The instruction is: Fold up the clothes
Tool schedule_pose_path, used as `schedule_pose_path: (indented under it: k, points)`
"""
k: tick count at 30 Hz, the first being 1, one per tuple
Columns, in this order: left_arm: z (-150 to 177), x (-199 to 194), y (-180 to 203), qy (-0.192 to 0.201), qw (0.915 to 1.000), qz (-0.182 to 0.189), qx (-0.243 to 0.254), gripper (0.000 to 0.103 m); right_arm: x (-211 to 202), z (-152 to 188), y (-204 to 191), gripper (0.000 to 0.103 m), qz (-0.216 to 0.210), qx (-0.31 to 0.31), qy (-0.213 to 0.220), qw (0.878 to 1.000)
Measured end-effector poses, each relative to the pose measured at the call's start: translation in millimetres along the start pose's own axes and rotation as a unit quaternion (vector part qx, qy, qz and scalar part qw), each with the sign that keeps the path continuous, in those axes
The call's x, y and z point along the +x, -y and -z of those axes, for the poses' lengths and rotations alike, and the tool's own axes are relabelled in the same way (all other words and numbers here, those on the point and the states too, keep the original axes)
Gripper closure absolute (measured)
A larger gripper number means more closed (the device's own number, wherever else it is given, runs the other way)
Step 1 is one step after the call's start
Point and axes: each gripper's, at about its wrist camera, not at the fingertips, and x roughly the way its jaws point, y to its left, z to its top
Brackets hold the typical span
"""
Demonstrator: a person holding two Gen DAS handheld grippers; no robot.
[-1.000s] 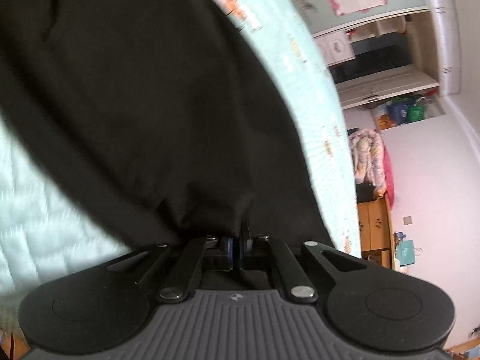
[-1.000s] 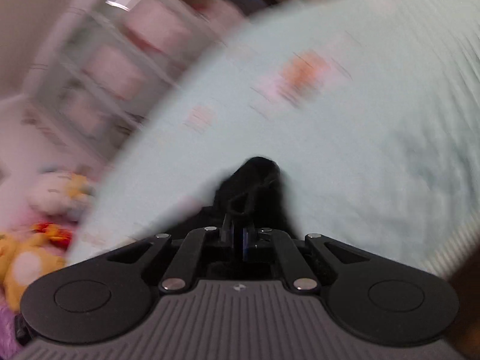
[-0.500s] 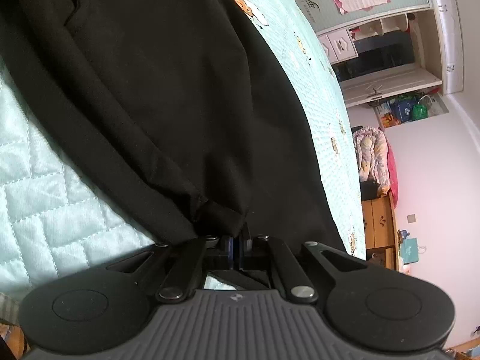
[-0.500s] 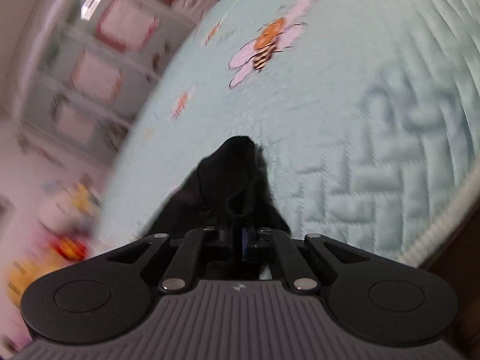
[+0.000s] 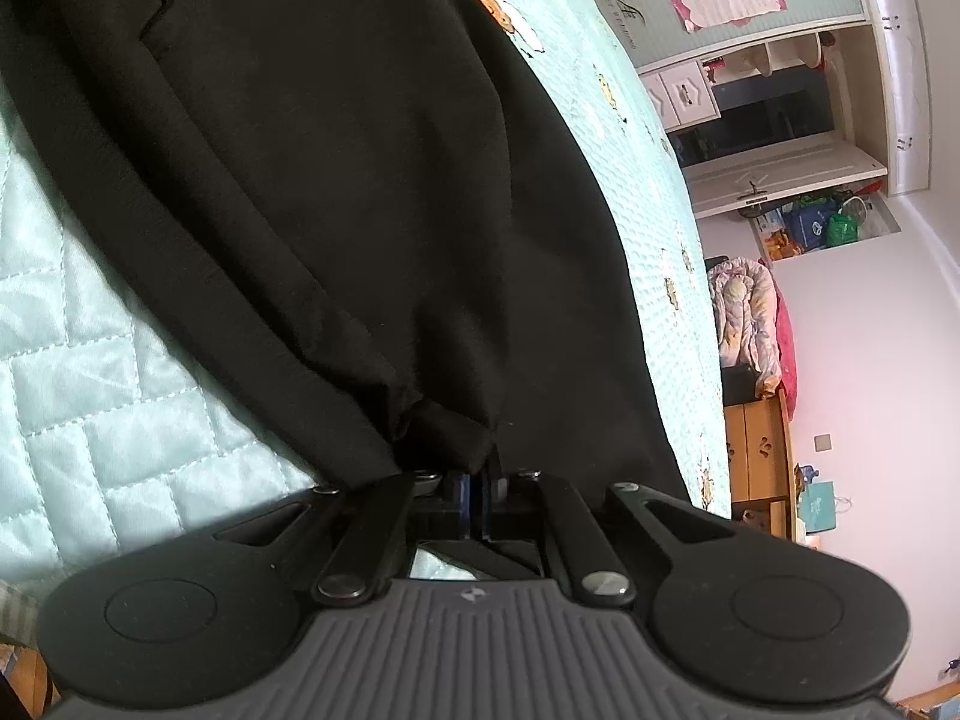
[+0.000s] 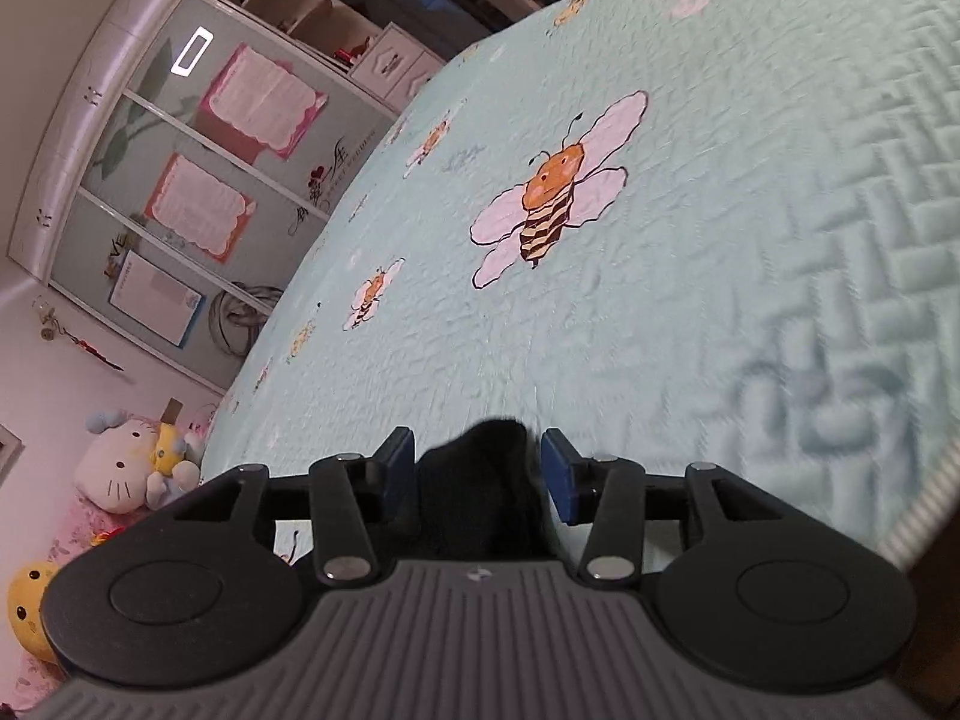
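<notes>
Left wrist view shows one black garment spread over the mint quilted bedspread, its bunched edge pinched between the closed jaws of the left gripper. Beyond the bed's far edge stand a white wardrobe, a wooden cabinet and a pink bundle of bedding.

From the right wrist, the right gripper has its jaws opening, and a dark fold of that garment sits between the two blue pads without being pressed (a gap shows on each side). Ahead lies bare bedspread printed with bees: one large bee and two smaller ones clearly visible further off. Three plush toys are piled at the left, beside the bed.
</notes>
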Motion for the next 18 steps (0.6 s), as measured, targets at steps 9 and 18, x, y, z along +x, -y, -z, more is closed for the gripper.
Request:
schedule_pose_path:
  k: [9, 18]
  points:
    - [0, 2, -2, 0.000, 1.0000, -0.003, -0.003, 0.097, 15, -3, -17, 0.059, -0.006, -0.019, -0.026, 0.999]
    - [8, -2, -3, 0.016, 0.9999, 0.003, 0.000, 0.098, 32, -8, -12, 0.090, -0.035, -0.074, -0.035, 0.996]
